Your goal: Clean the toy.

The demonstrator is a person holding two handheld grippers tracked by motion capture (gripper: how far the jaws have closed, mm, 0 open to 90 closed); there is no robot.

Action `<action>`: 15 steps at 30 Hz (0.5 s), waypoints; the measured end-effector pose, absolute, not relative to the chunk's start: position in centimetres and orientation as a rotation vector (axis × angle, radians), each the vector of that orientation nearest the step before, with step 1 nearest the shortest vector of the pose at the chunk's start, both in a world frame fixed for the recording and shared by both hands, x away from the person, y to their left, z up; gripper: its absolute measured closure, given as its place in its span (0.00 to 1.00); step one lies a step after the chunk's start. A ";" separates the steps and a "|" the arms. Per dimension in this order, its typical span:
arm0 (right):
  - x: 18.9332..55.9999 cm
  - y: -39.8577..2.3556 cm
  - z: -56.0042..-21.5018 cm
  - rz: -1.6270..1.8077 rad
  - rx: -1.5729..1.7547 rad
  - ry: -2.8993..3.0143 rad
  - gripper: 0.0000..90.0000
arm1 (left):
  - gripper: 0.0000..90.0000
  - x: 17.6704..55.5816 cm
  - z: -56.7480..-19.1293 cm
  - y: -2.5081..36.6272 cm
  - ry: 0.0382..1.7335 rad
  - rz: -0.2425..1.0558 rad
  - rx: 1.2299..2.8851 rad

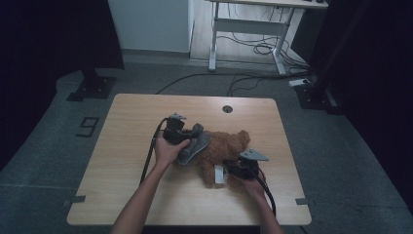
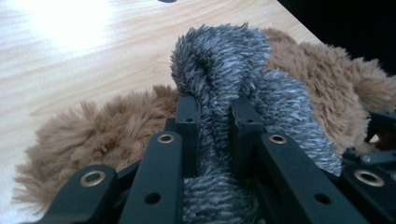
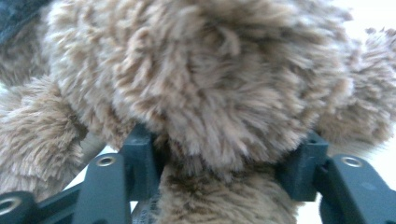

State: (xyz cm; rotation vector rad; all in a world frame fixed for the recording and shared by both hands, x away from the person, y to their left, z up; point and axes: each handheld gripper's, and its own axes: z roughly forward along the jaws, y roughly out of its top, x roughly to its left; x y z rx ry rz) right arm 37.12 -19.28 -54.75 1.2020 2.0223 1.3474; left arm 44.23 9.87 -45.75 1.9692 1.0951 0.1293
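A brown plush bear lies on the wooden table, with a grey fuzzy cloth draped over its left end. My left gripper is shut on a fold of that grey cloth; in the left gripper view the jaws pinch it tightly, with brown fur behind. My right gripper sits at the bear's near end, beside a white tag. In the right gripper view its jaws stand wide around a thick part of the bear, pads against the fur.
A round cable hole sits near the table's far edge. Beyond the table are floor cables and a white desk frame. Bare wood lies to the left and front of the bear. Black cables trail from both grippers toward the near edge.
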 end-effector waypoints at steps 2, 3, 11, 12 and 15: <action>36.7 -19.3 -54.5 1.328 1.213 2.041 0.37 | 0.85 43.2 -46.4 10.3 1.083 0.122 1.951; 36.5 -19.3 -54.4 1.315 1.222 2.049 0.34 | 0.85 42.8 -46.8 10.5 1.076 0.116 1.927; 34.0 -21.1 -51.8 1.431 1.214 1.947 0.24 | 0.86 39.5 -48.2 11.1 1.003 0.081 1.876; 34.0 -21.3 -50.8 1.459 1.215 1.919 0.22 | 0.86 39.2 -48.2 11.0 0.998 0.089 1.876; 34.9 -21.1 -49.5 1.466 1.228 1.904 0.18 | 0.86 38.1 -48.5 10.9 0.981 0.120 1.875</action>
